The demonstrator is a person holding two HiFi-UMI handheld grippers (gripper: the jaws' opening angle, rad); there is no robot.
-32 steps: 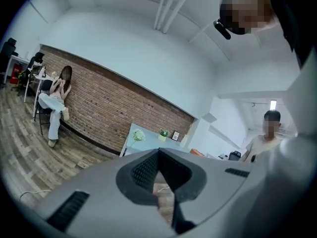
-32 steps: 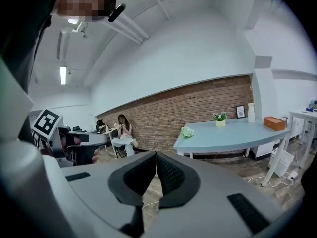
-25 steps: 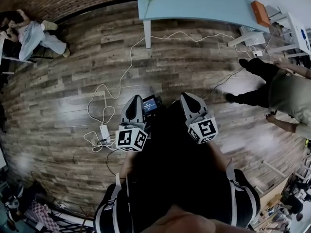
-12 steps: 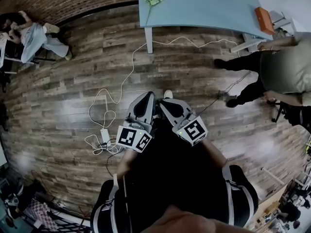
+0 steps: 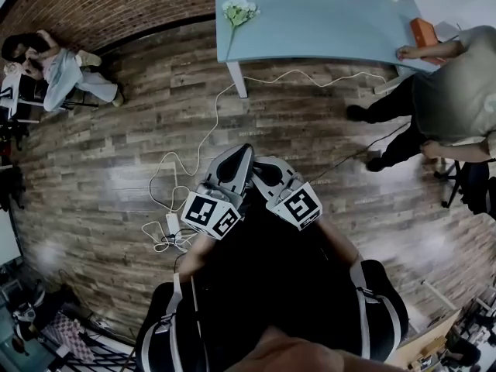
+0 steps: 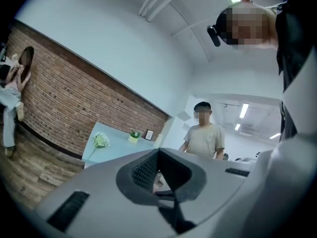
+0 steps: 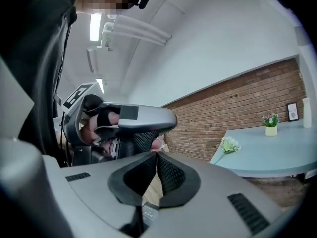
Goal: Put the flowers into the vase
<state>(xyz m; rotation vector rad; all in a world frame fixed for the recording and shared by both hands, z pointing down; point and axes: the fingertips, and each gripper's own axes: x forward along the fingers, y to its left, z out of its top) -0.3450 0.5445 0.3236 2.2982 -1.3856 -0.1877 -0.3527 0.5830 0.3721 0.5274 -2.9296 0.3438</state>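
Head view: left claw [image 5: 245,150] and right claw [image 5: 257,163] sit side by side above the wooden floor [image 5: 116,169], near the person's body. The flowers [image 5: 239,10] lie well apart from both, at the left end of the far desk [image 5: 325,22].

Left gripper view: left claw [image 6: 157,151] is pressed together, nothing between the jaws. The flowers [image 6: 100,141] lie on the desk far ahead.

Right gripper view: right claw [image 7: 156,155] is pressed together and empty. The flowers [image 7: 229,144] lie at the desk's left end.

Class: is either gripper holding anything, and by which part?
Nothing is held. The left gripper and right gripper are both shut and empty; the flowers lie on the table, untouched.
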